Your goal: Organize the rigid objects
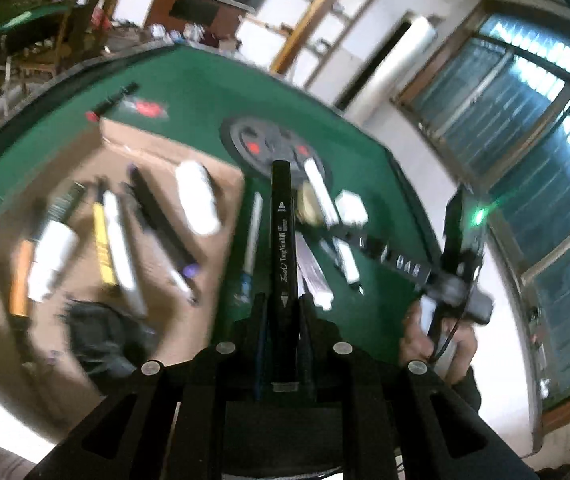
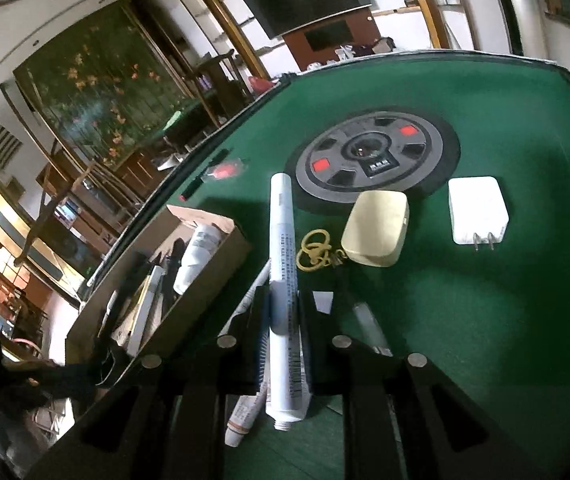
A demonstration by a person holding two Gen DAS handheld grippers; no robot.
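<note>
My left gripper point(image 1: 283, 300) is shut on a black marker pen point(image 1: 283, 232) that points away along the fingers, above the green table point(image 1: 189, 92). To its left an open cardboard box point(image 1: 157, 148) holds several pens, markers and white tubes, all blurred. My right gripper point(image 2: 283, 308) is shut on a long white printed tube point(image 2: 281, 232), held over the table just right of the same box point(image 2: 205, 288). A second white tube point(image 2: 245, 408) lies under the right gripper's fingers.
On the felt lie a cream case point(image 2: 377, 232) with a yellow ring loop point(image 2: 315, 250), a white plug charger point(image 2: 477, 208) and a black pen with a red end point(image 2: 205, 178). A round dark disc point(image 2: 373, 156) sits mid-table. A hand point(image 1: 437, 340) shows at the right.
</note>
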